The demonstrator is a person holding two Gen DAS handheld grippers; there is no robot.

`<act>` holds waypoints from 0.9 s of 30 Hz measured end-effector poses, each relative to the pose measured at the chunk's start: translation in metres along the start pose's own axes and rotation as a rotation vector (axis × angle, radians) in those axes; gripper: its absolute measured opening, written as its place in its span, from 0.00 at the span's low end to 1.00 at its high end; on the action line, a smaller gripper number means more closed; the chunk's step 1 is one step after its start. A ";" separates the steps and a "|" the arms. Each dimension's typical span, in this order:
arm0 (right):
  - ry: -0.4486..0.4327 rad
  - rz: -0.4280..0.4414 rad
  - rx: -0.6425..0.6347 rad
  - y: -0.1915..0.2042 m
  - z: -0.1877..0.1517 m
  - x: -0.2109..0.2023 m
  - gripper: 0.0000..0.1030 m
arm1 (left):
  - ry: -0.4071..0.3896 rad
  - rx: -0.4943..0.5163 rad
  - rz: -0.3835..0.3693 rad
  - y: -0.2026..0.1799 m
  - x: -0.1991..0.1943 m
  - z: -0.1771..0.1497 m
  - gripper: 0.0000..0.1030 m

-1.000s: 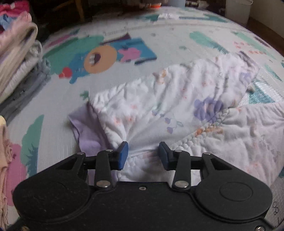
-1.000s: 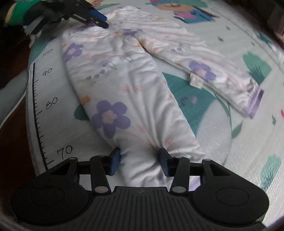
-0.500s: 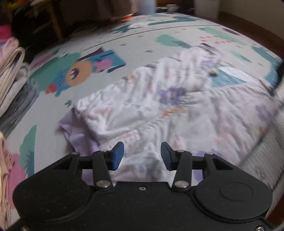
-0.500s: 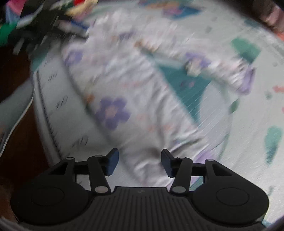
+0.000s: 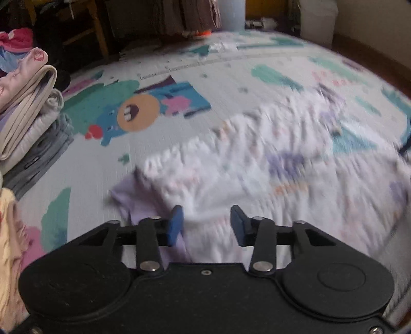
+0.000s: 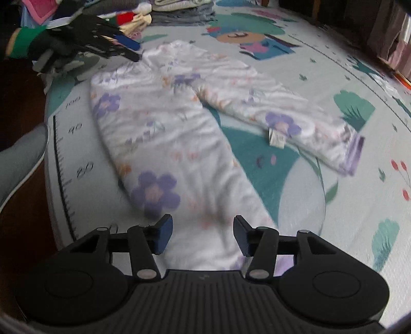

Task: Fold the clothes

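Observation:
White children's trousers with purple flowers [image 6: 164, 133] lie spread flat on the play mat, legs apart in a V. My right gripper [image 6: 203, 235] is open over the cuff end of the near leg. My left gripper [image 5: 206, 223] is open over the waistband end [image 5: 231, 185], where a lilac lining [image 5: 128, 195] shows. The left gripper also shows at the far left of the right wrist view [image 6: 113, 48], by the waist. The left wrist view is blurred.
A stack of folded clothes [image 5: 28, 108] stands at the left of the mat. More clothes [image 6: 177, 10] lie at the far end. The mat's edge and dark floor [image 6: 23, 108] run along the left. A white label [image 6: 276, 137] lies on the far leg.
Both grippers have shifted over the trousers with blur in the views. Both stay open. The trousers lie as before.

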State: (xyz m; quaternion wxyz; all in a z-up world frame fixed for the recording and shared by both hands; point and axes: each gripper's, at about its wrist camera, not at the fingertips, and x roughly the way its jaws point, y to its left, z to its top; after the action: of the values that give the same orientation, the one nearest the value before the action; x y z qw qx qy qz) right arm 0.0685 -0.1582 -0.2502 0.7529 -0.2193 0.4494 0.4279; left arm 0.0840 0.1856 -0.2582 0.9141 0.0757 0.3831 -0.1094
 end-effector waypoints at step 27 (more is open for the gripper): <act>0.175 -0.090 0.205 0.014 -0.011 0.007 0.78 | 0.251 0.089 -0.189 -0.068 -0.045 -0.018 0.75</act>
State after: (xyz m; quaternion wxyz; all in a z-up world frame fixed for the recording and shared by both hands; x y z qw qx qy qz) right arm 0.0528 -0.1554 -0.2614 0.7476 -0.1977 0.5443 0.3251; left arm 0.0232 0.1305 -0.2419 0.8405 0.0926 0.4944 -0.2016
